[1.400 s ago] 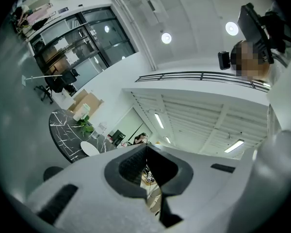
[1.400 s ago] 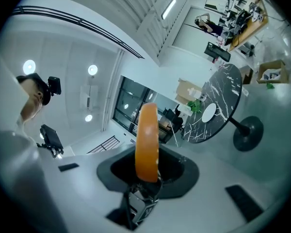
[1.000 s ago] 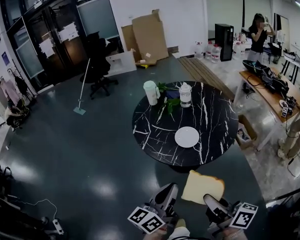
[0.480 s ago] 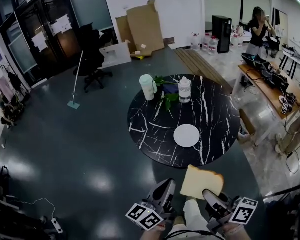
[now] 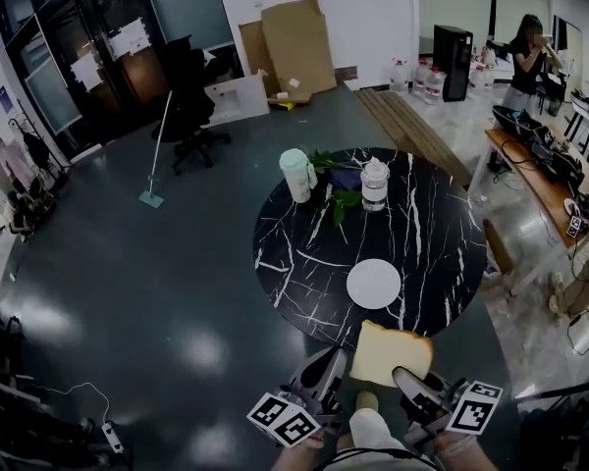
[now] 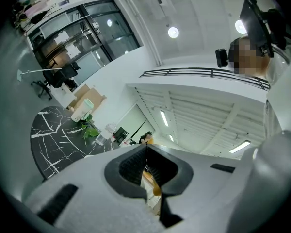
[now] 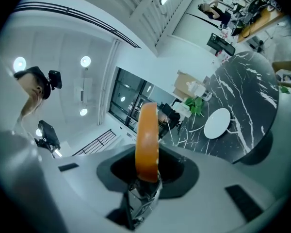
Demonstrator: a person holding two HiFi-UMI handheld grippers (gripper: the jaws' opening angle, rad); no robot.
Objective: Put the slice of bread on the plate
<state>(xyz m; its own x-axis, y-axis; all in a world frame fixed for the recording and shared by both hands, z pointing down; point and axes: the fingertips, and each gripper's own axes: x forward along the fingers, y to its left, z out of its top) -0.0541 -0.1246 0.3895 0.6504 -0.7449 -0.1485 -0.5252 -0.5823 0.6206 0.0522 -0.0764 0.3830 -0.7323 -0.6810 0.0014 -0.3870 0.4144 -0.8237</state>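
- Slice of bread [image 5: 393, 353]: held in the right gripper [image 5: 406, 379], clear of every surface. The jaws are clamped on its near edge; the right gripper view shows the slice edge-on, with brown crust rising from between the pads.
- In the head view the slice lies flat, with its far edge over the near rim of the table [image 5: 304, 253]. It is not on the plate.
- Left gripper [image 5: 334, 364]: just beside the slice on its left, not touching it. Its jaws are closed together with nothing between them.
- Plate [image 5: 373, 284]: white, round, bare, on the near half of the black marbled table, just beyond the slice.
- Far side of the table: a pale cup [image 5: 295, 176], green leaves [image 5: 339, 202] and a clear jar [image 5: 374, 184], near one another.
- Floor beyond: a black office chair [image 5: 191, 116] and a mop [image 5: 157, 150] leaning near it.
- Back wall: cardboard sheets [image 5: 294, 47].
- Far right: a person [image 5: 525, 62] standing by desks.
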